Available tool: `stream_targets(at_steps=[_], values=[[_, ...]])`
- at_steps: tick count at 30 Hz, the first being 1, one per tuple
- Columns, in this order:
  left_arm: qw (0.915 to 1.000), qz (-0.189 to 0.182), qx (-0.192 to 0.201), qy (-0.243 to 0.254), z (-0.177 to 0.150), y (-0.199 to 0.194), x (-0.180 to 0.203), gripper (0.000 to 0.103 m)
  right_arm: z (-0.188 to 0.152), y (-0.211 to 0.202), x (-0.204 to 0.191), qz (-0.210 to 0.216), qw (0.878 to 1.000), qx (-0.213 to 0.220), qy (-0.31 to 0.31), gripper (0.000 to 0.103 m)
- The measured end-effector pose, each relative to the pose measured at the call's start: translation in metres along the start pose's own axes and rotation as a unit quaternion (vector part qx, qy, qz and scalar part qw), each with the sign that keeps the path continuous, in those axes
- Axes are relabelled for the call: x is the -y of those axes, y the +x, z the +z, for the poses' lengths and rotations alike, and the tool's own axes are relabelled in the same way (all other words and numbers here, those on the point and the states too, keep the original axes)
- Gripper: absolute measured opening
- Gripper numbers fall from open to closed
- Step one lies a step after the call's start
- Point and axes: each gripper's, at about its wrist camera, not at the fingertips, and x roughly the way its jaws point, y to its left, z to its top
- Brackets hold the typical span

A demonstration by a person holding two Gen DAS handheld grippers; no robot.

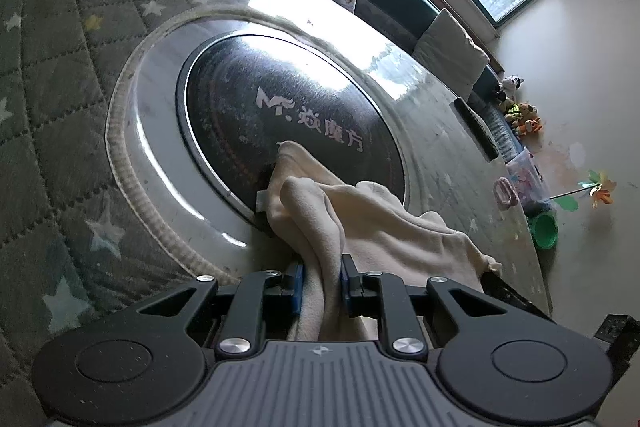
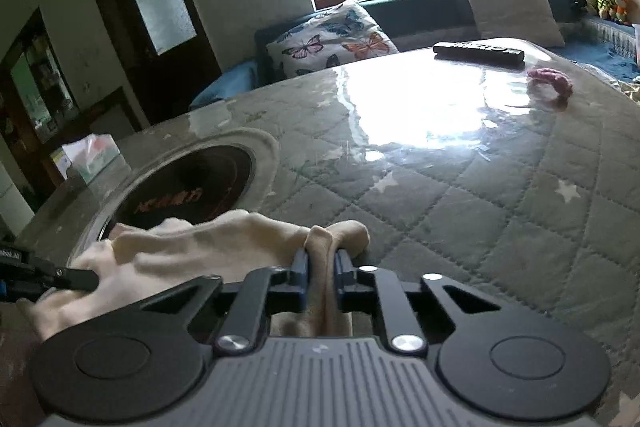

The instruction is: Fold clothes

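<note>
A cream cloth [image 1: 372,219] is bunched over the table's quilted cover, partly lying on the round black cooktop [image 1: 288,107]. My left gripper [image 1: 322,267] is shut on one end of it. In the right wrist view the same cloth [image 2: 192,247] stretches leftward from my right gripper [image 2: 322,259], which is shut on its other end. The left gripper's black tip [image 2: 60,277] shows at the left edge of that view, against the cloth.
The table [image 2: 460,187] has a grey-green quilted cover under clear plastic. On it lie a black remote [image 2: 478,53], a pink hair tie [image 2: 550,83] and a tissue box [image 2: 92,157]. A bench with a butterfly pillow [image 2: 332,39] runs behind.
</note>
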Motion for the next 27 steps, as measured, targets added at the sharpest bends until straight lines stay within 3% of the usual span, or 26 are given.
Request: stream_targets(at_steps=[11,27], values=[[0.9979,-0.009,0.019,0.061,0.016,0.001,0.063,0.017,0.024,-0.045,0.012,-0.014,0.998,0.056,-0.001,0.009],[0.9933,-0.031,-0.001,0.112,0.033,0.072,0.166,0.017,0.057,-0.086,0.071,-0.082,0.990,0.112,0.015,0.009]])
